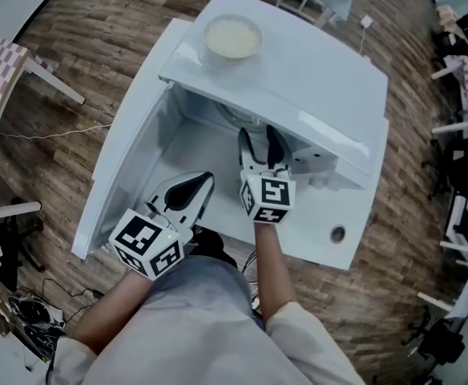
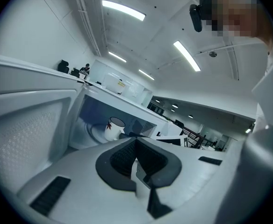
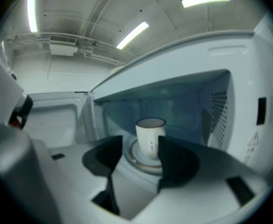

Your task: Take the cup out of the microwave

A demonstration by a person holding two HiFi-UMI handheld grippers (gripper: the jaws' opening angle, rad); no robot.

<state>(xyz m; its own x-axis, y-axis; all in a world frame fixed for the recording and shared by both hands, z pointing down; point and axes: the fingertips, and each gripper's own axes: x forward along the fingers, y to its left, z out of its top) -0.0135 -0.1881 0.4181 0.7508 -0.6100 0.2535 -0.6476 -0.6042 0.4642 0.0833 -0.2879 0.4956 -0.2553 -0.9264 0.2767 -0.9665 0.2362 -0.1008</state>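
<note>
A white cup (image 3: 150,136) stands upright on the turntable (image 3: 132,157) inside the open microwave (image 1: 298,79). My right gripper (image 3: 140,148) is open at the mouth of the oven, and the cup shows in the gap between its fingers, farther in and untouched. In the head view the right gripper (image 1: 260,139) reaches under the microwave's top, which hides the cup. My left gripper (image 1: 202,184) is shut with nothing in it, lower and to the left by the open door (image 1: 130,159). The left gripper view shows the cup (image 2: 114,127) with a red mark, beyond the left gripper (image 2: 136,146).
A pale bowl (image 1: 232,37) sits on top of the microwave. The door swings out to the left. The oven stands on a white table (image 1: 338,233) over a wooden floor, with chairs and furniture at the right edge (image 1: 458,95).
</note>
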